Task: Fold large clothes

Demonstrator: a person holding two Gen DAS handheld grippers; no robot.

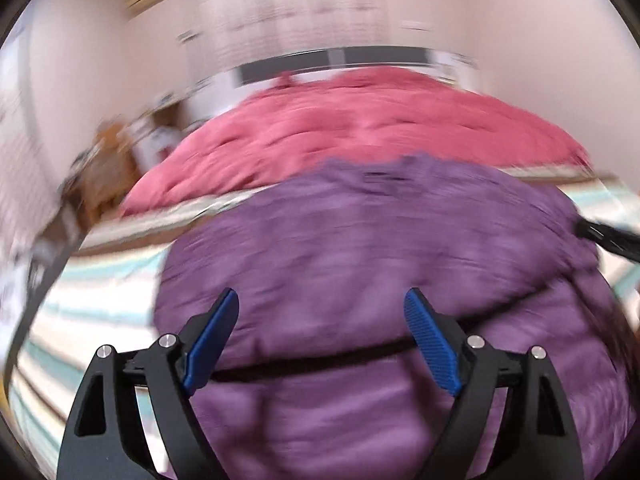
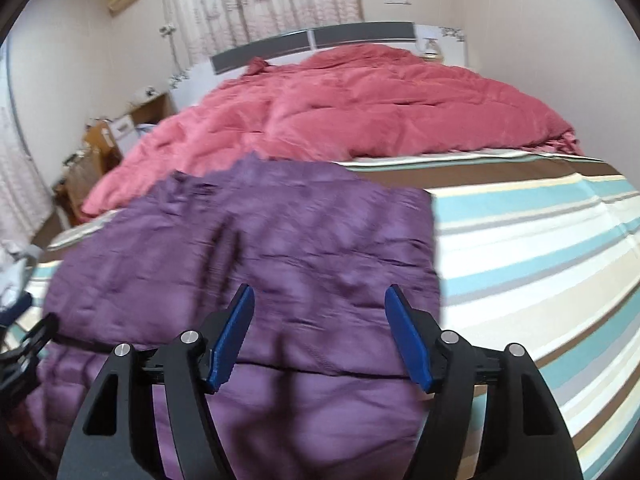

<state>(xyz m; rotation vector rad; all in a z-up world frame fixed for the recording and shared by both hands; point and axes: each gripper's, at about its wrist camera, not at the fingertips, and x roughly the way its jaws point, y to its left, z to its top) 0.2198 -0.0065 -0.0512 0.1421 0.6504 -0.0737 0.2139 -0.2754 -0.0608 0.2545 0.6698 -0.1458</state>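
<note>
A purple garment (image 2: 248, 248) is spread flat on the near part of a striped bed sheet (image 2: 540, 248), with a pink duvet (image 2: 360, 108) heaped beyond it. The left gripper (image 1: 322, 308) and right gripper (image 2: 318, 304) are held above it, jaws wide apart, nothing gripped.

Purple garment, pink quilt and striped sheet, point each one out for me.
purple garment (image 2: 248, 232): right wrist view, middle of its folded upper layer.
pink quilt (image 2: 360, 108): right wrist view, centre of its top.
striped sheet (image 2: 532, 264): right wrist view, bare area right of the garment.
</note>
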